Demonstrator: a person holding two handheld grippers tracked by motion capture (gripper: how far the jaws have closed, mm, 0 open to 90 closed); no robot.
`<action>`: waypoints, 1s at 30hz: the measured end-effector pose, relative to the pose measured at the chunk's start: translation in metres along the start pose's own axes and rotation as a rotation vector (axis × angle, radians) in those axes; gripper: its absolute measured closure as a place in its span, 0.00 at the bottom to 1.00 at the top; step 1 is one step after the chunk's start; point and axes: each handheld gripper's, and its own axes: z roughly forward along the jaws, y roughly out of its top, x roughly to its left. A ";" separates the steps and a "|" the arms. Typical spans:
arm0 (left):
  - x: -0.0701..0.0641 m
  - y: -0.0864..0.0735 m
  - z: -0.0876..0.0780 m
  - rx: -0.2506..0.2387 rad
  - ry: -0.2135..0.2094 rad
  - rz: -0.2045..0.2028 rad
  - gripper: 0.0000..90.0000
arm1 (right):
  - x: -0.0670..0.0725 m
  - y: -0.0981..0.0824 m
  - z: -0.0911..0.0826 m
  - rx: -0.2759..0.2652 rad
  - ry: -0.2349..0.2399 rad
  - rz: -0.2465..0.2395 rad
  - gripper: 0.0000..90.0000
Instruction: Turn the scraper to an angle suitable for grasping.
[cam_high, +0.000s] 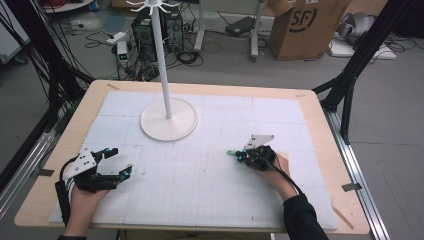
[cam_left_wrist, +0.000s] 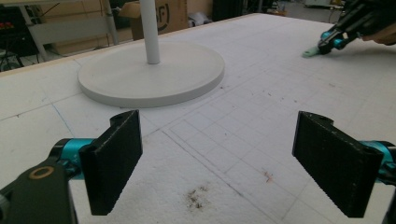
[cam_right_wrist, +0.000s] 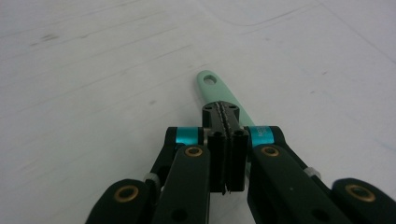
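Forearms enter the high view from below: the left gripper (cam_high: 114, 162) hovers spread wide and empty over the white foam-covered table (cam_high: 210, 195), while the right gripper (cam_high: 242, 156) pinches a mint-green handle (cam_high: 231, 152) right of the round-based white stand (cam_high: 168, 119). Wide-set ribbed black pads (cam_left_wrist: 114, 158) frame the left gripper view. From the right gripper view, the jaws look clenched on the flat, stiff-looking plastic strip with its hanging hole (cam_right_wrist: 209, 79); it seems light and slick, best gripped mid-shaft.
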 end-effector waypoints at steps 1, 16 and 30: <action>0.000 0.000 0.000 0.002 0.001 0.002 0.18 | -0.004 0.003 0.003 0.004 -0.010 0.009 1.00; -0.002 0.000 0.000 0.005 0.010 0.011 0.18 | -0.048 0.011 0.021 0.005 -0.115 0.166 1.00; 0.000 0.000 0.000 0.006 0.012 -0.001 0.19 | -0.037 -0.031 -0.071 -0.273 -0.130 0.271 0.56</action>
